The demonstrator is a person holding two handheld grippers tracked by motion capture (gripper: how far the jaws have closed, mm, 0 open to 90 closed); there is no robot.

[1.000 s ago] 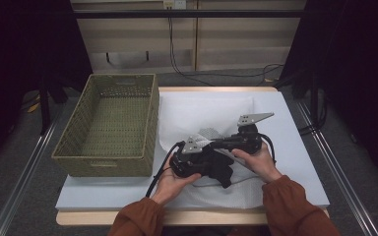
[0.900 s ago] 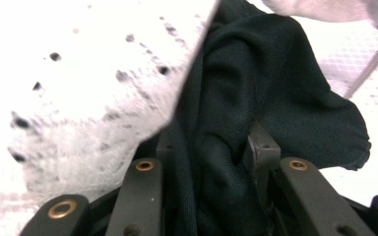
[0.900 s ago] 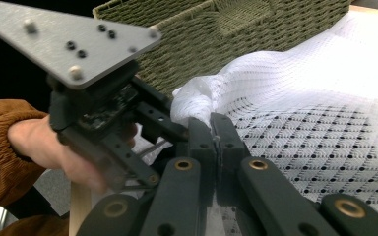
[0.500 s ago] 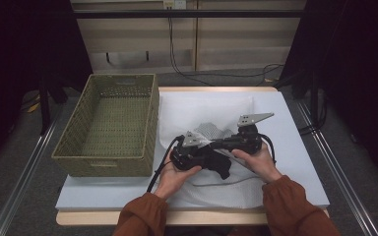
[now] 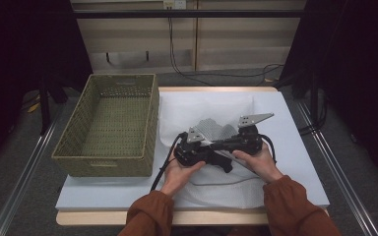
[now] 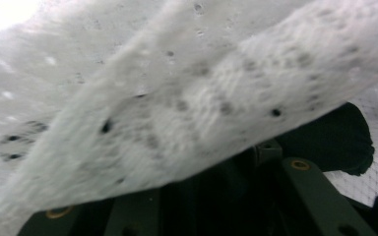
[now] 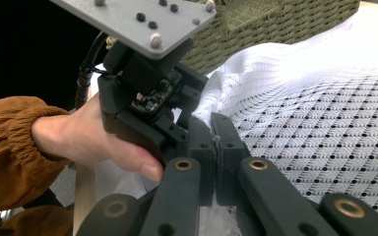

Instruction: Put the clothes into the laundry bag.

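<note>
On desk (image 5: pixel 295 147), beside wicker basket (image 5: pixel 108 123): my right gripper (image 7: pixel 216 142) clamping jaws on white mesh cloth (image 5: pixel 216 132); my left gripper (image 5: pixel 197 150) jaws just easing apart, cloth fold draping between them.

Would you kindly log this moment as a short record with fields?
surface: table under a white cover
work item: white dotted cloth, lying right of the basket
basket: green woven basket, on the table's left, nothing seen inside
left gripper: at the cloth, a fold draped over its jaws; grip unclear
right gripper: jaws together, pinching cloth
hands: both low at the cloth's near edge, close together
</note>
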